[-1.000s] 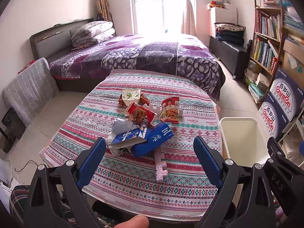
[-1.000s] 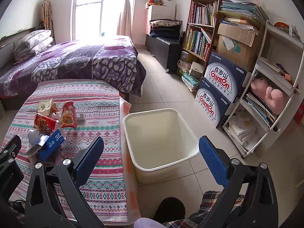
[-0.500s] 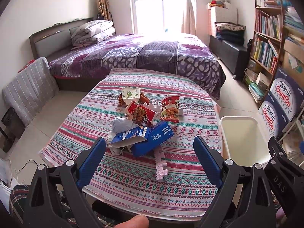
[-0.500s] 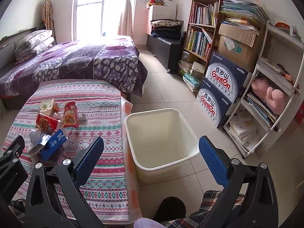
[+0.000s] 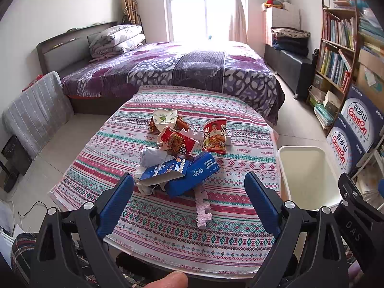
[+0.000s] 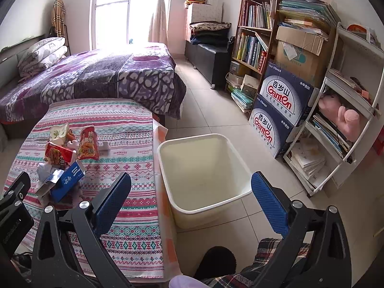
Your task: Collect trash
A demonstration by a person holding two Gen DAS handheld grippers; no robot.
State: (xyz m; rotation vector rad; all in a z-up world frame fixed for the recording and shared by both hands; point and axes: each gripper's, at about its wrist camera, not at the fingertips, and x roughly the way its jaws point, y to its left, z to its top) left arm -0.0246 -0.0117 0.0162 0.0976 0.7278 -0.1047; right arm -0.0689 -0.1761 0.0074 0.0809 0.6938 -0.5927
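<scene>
- The left gripper (image 5: 188, 193), its blue-padded jaws spread wide and gripping nothing, is hovering above the near edge of the striped woven tablecloth (image 5: 168, 230), aimed straight at the litter.
- The heap of trash is lying mid-cloth, ahead of that claw: a crumpled grey-white paper wad (image 5: 153, 156) at the left of the heap, a torn blue-and-white carton flap (image 5: 163, 171) resting on a long dark-blue cardboard box (image 5: 194, 174), and a pink foam strip (image 5: 204, 207) nearest the cloth's front edge.
- The blue box's long axis is running diagonally, near-left to far-right across the cloth, so the claw would likely need a twist to close across its narrow side.
- Beyond the box, red snack wrappers (image 5: 213, 135) and a white printed paper cup (image 5: 164, 117) are sitting towards the cloth's far end.
- The cream plastic bin (image 6: 204, 175) is standing on the floor just right of the cloth, apparently empty.
- The right gripper (image 6: 190, 196) is hanging wide open and empty over that bin, so the left one appears nearer the trash.
</scene>
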